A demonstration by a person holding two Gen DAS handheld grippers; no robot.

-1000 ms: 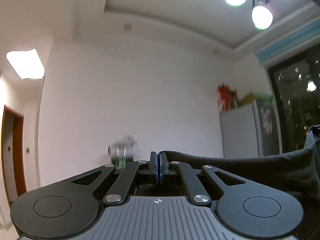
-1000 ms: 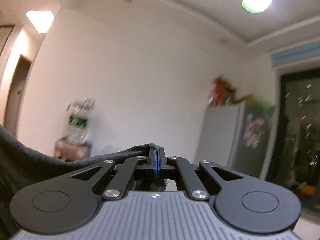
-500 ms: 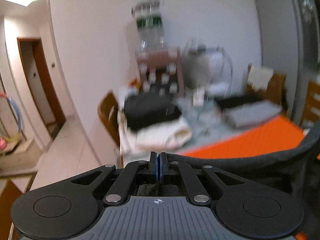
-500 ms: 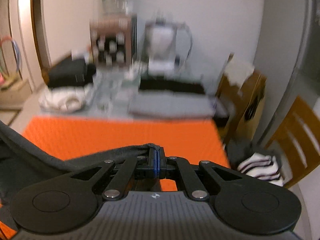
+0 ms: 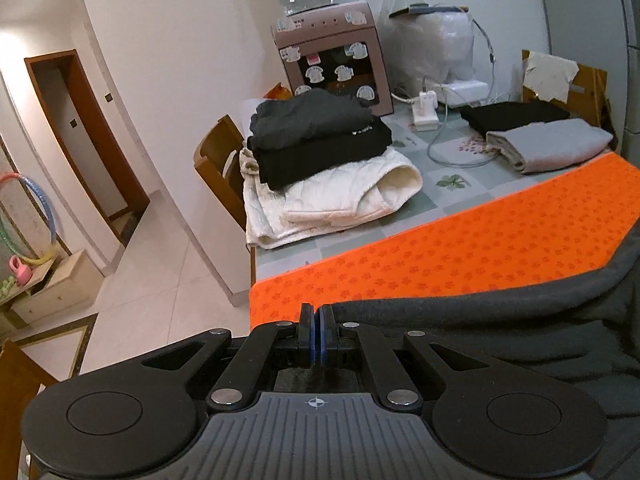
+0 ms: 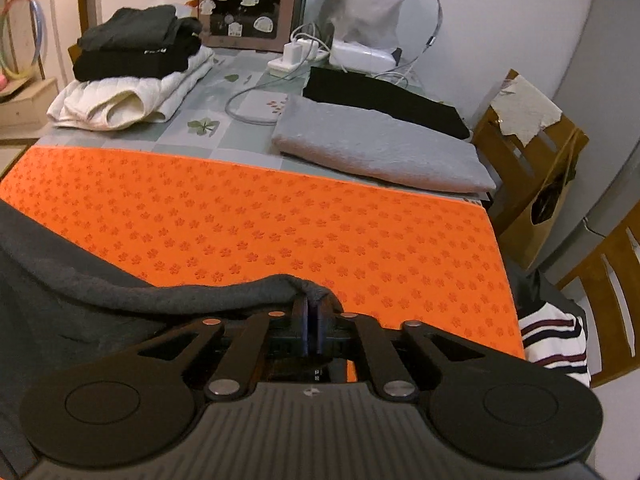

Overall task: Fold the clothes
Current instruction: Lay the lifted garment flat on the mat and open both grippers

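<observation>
A dark grey garment (image 5: 500, 320) hangs stretched between my two grippers above an orange flower-patterned mat (image 5: 460, 248). My left gripper (image 5: 317, 314) is shut on the garment's left edge, over the mat's near left corner. My right gripper (image 6: 312, 304) is shut on the garment (image 6: 100, 292) at its right edge, above the mat (image 6: 280, 220) near its front right. The garment's lower part is hidden below both grippers.
On the table behind the mat lie a stack of folded dark and cream clothes (image 5: 320, 160), a folded grey piece (image 6: 380, 148) and a black one (image 6: 380, 96). A pink box (image 5: 336, 52), charger and cables stand at the back. Wooden chairs (image 6: 532, 160) stand at the right; a striped garment (image 6: 552, 336) lies beside the table.
Both grippers have tilted down from facing the wall and ceiling to facing the table, and have carried the dark grey garment down with them. Both stayed shut.
</observation>
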